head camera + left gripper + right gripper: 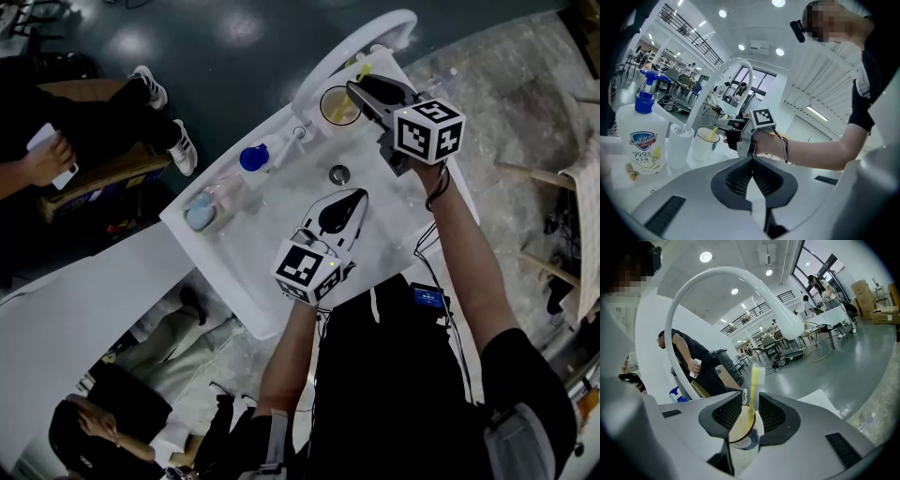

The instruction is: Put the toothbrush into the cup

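Note:
A yellow toothbrush (753, 390) stands bristles-up in a pale cup (743, 430), leaning on its rim. My right gripper (750, 406) is open around the brush handle just above the cup, with the pads clear of it. In the head view the cup (337, 105) sits at the far corner of the white sink (281, 309), with the toothbrush (361, 73) and my right gripper (361, 89) over it. My left gripper (345, 202) hovers over the basin, shut and empty. Its own view shows the jaws (751, 161) meeting, with the cup (704, 143) beyond.
A curved white faucet (352, 47) arches beside the cup. A blue-capped soap bottle (251, 157) and a blue-and-pink item (200, 211) sit along the sink's left rim. The drain (339, 173) lies mid-basin. A seated person (56, 150) is off to the left.

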